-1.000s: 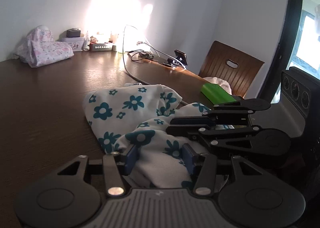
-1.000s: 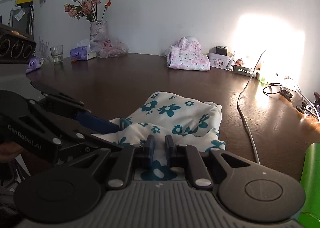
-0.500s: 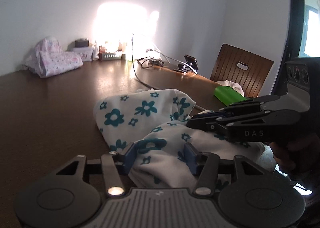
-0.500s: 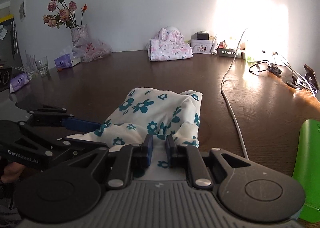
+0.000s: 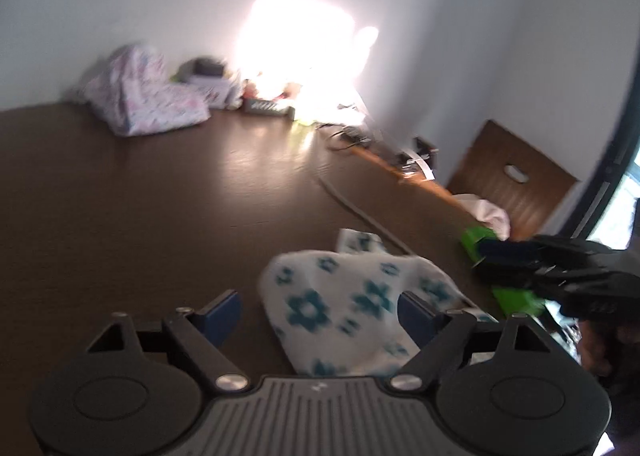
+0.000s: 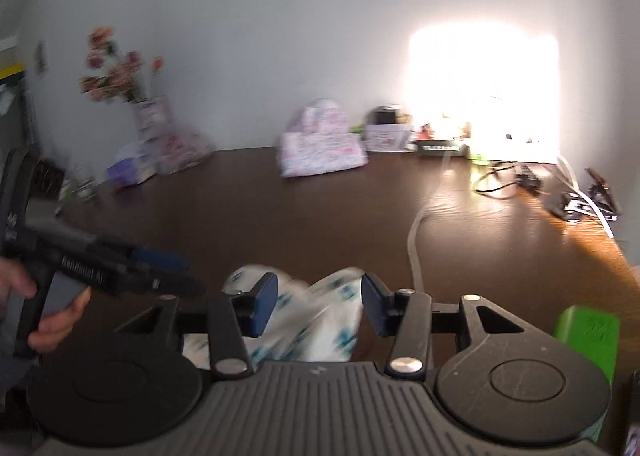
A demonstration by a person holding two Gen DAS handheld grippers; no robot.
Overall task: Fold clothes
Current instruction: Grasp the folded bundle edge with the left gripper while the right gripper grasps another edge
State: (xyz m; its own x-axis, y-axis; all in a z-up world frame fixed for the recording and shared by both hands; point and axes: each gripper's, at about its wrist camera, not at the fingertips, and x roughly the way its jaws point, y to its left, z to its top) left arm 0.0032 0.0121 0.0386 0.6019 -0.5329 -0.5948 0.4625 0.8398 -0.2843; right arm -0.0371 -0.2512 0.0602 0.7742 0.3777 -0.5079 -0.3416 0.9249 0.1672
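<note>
A white garment with teal flowers (image 5: 352,300) lies bunched on the dark wooden table (image 5: 160,208), near its front edge. My left gripper (image 5: 320,308) is open, raised above the garment, its blue pads wide apart and empty. My right gripper (image 6: 318,302) is open too, above the same garment (image 6: 304,332), holding nothing. The right gripper also shows at the right of the left wrist view (image 5: 536,260), and the left gripper at the left of the right wrist view (image 6: 132,268). Both views are blurred.
A folded pink floral garment (image 6: 320,148) sits at the back by the wall, with small boxes (image 6: 386,132) and cables (image 6: 504,180) beside it. A white cable (image 6: 416,240) runs across the table. A green object (image 6: 588,332) lies at the right, a flower vase (image 6: 148,116) far left, a chair (image 5: 516,184) right.
Both grippers have opened and let go of the flowered garment, then lifted up and back from it. The garment now lies lower and flatter on the table.
</note>
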